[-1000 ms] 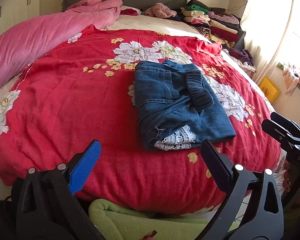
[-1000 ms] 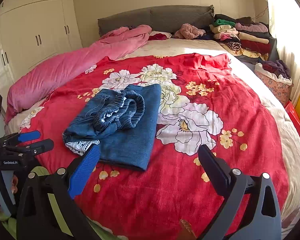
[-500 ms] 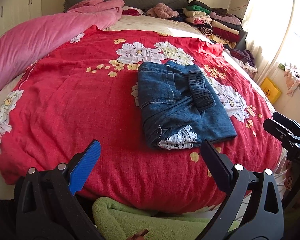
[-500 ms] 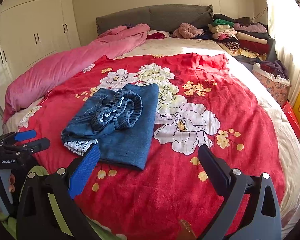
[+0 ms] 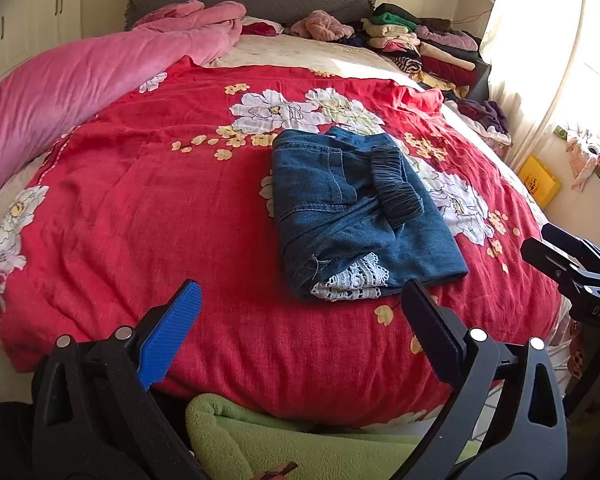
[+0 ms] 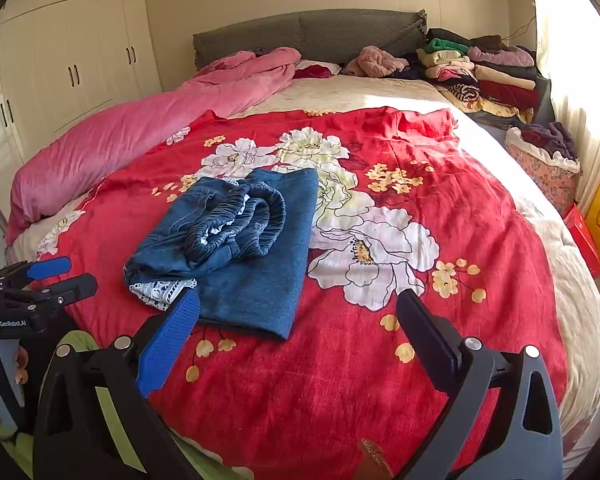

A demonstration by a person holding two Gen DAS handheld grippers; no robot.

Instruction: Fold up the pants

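Pants folded on the bed

Pants [image 5: 356, 212] made of blue denim lie folded on the red flowered blanket [image 5: 140, 216], near the bed's front edge. A bit of white lace [image 5: 350, 282] peeks out at the near end. The left gripper [image 5: 300, 330] is wide open and holds nothing. The right gripper [image 6: 298, 334] is wide open too, empty, near the front edge. Neither one touches the pants.

Folded blue pants [image 6: 240, 252], elastic waistband on top, white lace at near-left corner, lying on red flowered blanket [image 6: 380, 360]; right gripper [image 6: 298, 332] jaws wide apart, empty; left gripper [image 6: 60, 276] at left edge; pink quilt [image 6: 140, 128]; stacked clothes [image 6: 480, 72]
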